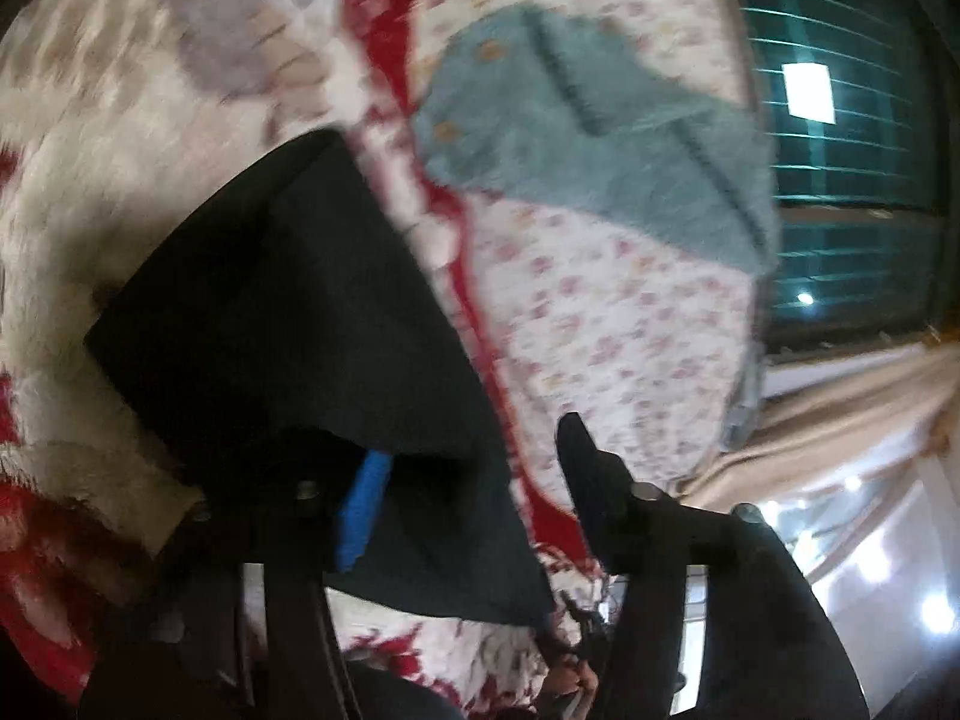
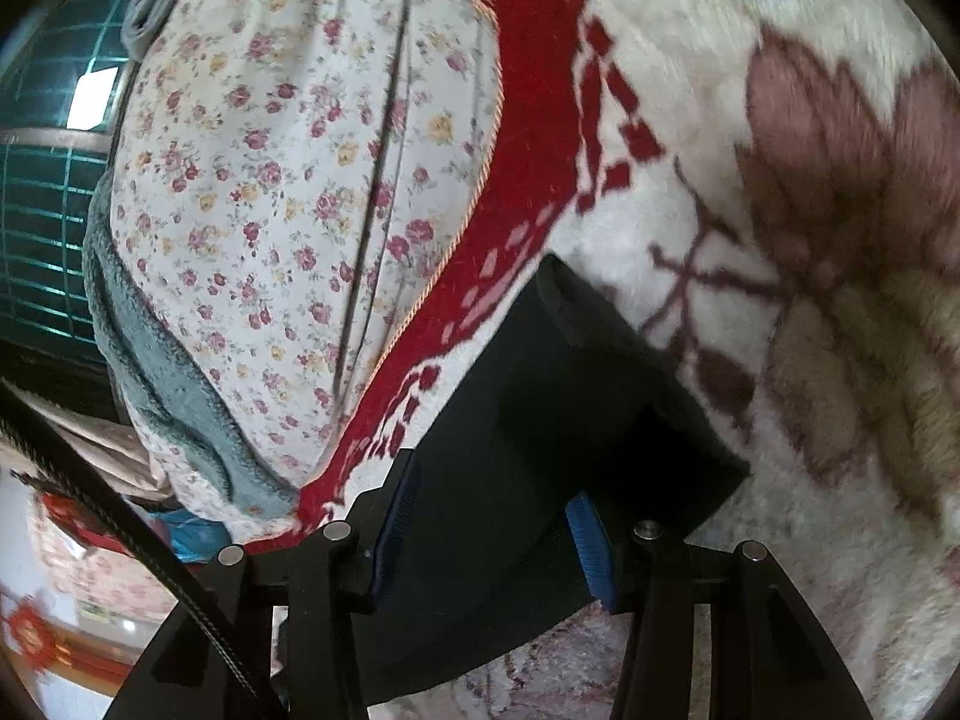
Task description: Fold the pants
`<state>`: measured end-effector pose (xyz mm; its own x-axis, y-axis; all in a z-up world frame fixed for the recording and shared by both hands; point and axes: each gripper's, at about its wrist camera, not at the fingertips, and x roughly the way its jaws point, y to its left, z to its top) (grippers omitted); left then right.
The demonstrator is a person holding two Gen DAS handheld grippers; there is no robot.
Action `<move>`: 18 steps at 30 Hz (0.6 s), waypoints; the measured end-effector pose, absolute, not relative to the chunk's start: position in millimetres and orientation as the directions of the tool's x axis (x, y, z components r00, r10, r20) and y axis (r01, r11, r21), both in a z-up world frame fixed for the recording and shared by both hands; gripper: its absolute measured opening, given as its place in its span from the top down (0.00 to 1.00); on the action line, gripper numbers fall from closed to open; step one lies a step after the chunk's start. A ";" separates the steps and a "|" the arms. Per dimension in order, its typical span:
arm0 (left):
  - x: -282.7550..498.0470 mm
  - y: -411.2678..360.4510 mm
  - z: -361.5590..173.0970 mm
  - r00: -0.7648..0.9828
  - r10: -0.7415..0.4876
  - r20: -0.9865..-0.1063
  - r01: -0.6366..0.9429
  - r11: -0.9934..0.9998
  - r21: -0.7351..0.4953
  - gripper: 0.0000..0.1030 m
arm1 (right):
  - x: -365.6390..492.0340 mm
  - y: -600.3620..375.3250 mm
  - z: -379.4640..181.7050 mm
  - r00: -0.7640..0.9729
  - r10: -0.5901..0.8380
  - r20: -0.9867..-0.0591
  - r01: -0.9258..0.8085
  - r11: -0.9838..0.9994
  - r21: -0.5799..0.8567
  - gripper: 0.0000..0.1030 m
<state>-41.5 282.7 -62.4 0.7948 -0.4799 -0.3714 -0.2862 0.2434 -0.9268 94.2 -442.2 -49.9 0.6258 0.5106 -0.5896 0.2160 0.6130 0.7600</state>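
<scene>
Pants (image 2: 540,420) lie partly folded on the bed's blanket (image 2: 750,120), near both tools. Right tool (image 2: 489,531) pinches the fabric; left tool (image 1: 468,480) has cloth between its jaws, grip unclear. A weak hold could let the fold slip open.

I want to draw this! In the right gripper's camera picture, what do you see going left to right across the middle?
Green grid window → grey fleece cloth → flowery sheet → red blanket border → white blanket with big brown flower.

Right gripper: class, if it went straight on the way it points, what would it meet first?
The black pants already between the right gripper jaws; beyond them, probably the plush red-and-white blanket.
</scene>
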 end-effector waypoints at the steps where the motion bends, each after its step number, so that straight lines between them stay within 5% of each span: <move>1: -39.7 283.2 -66.0 0.784 -0.483 -0.390 -0.308 0.242 -0.920 0.63 | 93.9 -442.2 -48.3 0.626 0.503 -0.596 0.216 0.622 0.752 0.60; 3: -39.2 283.2 -70.4 0.766 -0.482 -0.426 -0.341 0.257 -0.904 0.85 | 94.4 -441.4 -47.9 0.615 0.489 -0.618 0.224 0.643 0.732 0.73; 5: -40.3 280.9 -66.4 0.760 -0.480 -0.438 -0.332 0.293 -0.897 0.90 | 96.2 -437.4 -47.5 0.600 0.488 -0.634 0.217 0.663 0.717 0.89; 13: -23.9 277.1 -26.4 0.792 -0.398 -0.462 -0.271 0.449 -0.852 0.92 | 92.2 -425.5 -9.7 0.690 0.426 -0.585 0.077 0.761 0.645 0.96; 18: 58.7 296.9 -6.5 0.805 -0.375 -0.460 -0.279 0.446 -0.851 0.92 | 132.3 -423.2 -7.6 0.685 0.454 -0.570 0.071 0.738 0.671 0.96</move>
